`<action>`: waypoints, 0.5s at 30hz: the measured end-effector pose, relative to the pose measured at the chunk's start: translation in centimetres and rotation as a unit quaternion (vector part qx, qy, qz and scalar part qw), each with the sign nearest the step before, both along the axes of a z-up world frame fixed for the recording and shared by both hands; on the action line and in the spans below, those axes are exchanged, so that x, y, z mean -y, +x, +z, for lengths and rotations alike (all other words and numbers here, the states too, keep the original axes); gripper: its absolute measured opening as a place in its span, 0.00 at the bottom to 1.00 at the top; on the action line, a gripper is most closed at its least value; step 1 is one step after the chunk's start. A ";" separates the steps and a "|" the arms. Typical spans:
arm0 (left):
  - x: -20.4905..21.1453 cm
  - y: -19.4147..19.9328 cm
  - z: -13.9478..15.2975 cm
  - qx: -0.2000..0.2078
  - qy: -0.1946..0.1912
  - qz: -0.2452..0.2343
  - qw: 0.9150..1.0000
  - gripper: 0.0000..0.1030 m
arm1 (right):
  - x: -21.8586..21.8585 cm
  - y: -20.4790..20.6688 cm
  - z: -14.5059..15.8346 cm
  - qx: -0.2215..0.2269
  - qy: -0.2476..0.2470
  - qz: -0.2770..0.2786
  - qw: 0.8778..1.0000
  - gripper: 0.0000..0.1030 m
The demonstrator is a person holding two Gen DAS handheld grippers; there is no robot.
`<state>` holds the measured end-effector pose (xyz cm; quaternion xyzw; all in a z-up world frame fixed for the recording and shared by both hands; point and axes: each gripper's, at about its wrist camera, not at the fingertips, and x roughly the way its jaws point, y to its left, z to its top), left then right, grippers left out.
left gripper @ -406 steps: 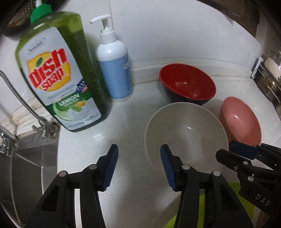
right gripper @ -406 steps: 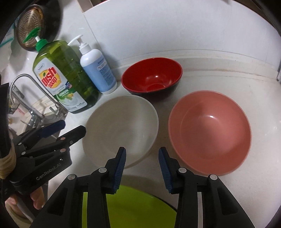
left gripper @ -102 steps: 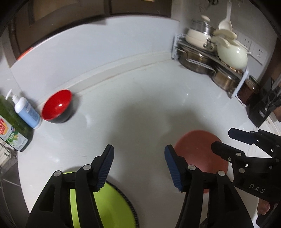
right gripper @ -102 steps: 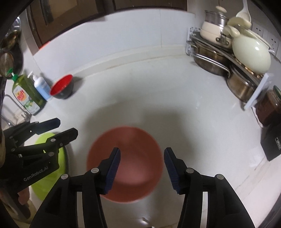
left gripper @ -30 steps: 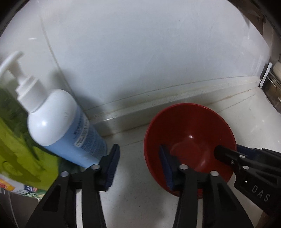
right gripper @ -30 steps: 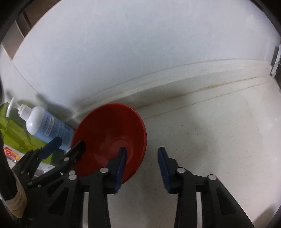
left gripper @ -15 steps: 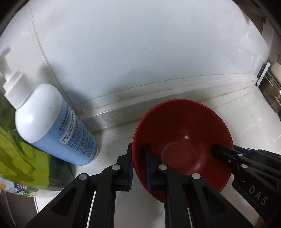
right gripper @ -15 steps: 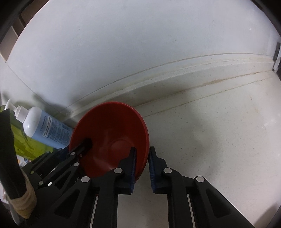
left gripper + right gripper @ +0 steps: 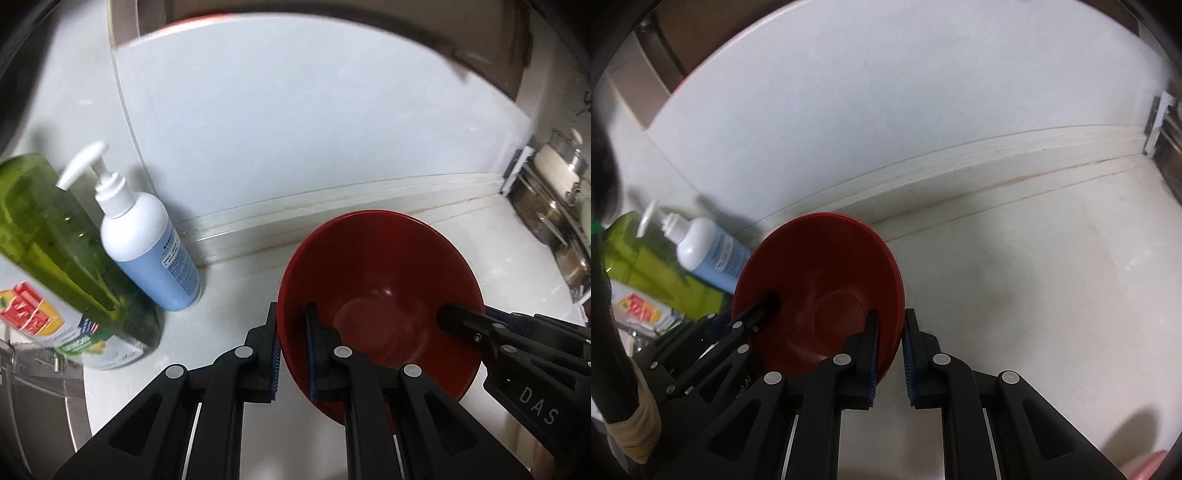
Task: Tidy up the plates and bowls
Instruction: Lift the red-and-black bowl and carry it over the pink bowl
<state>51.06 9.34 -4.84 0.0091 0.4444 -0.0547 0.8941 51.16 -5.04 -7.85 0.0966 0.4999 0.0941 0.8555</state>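
A red bowl (image 9: 380, 291) with a dark outside is held between both grippers and seems raised a little off the white counter (image 9: 1034, 295). My left gripper (image 9: 291, 314) is shut on the bowl's left rim, one blue pad inside and one outside. My right gripper (image 9: 891, 321) is shut on the opposite rim of the red bowl (image 9: 820, 280) in the same way. In the left wrist view the right gripper (image 9: 476, 317) shows on the bowl's right edge. The left gripper (image 9: 742, 310) reaches in from the left in the right wrist view.
A white and blue pump bottle (image 9: 147, 251) and a green dish soap bottle (image 9: 55, 258) stand left of the bowl by the wall. A steel sink (image 9: 37, 398) lies at lower left. Metal pots on a rack (image 9: 554, 206) fill the right corner. A pink rim (image 9: 1156, 465) peeks in at bottom right.
Both grippers, open astride the bowl's rim a second ago, have shut on it. Since then both hands and the bowl have risen and drawn back from the wall.
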 end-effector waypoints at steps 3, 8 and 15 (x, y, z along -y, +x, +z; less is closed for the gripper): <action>0.8 -1.7 1.3 0.011 -0.007 -0.010 1.000 0.13 | 0.8 -1.6 1.5 0.009 -0.003 -0.002 1.000 0.13; 2.5 -5.2 3.4 0.027 -0.016 -0.032 0.999 0.13 | 2.0 -4.0 3.2 0.021 -0.011 -0.009 1.000 0.13; 6.0 -9.0 5.2 0.038 -0.015 -0.064 0.997 0.13 | 3.7 -8.6 5.3 0.039 -0.019 -0.029 0.999 0.13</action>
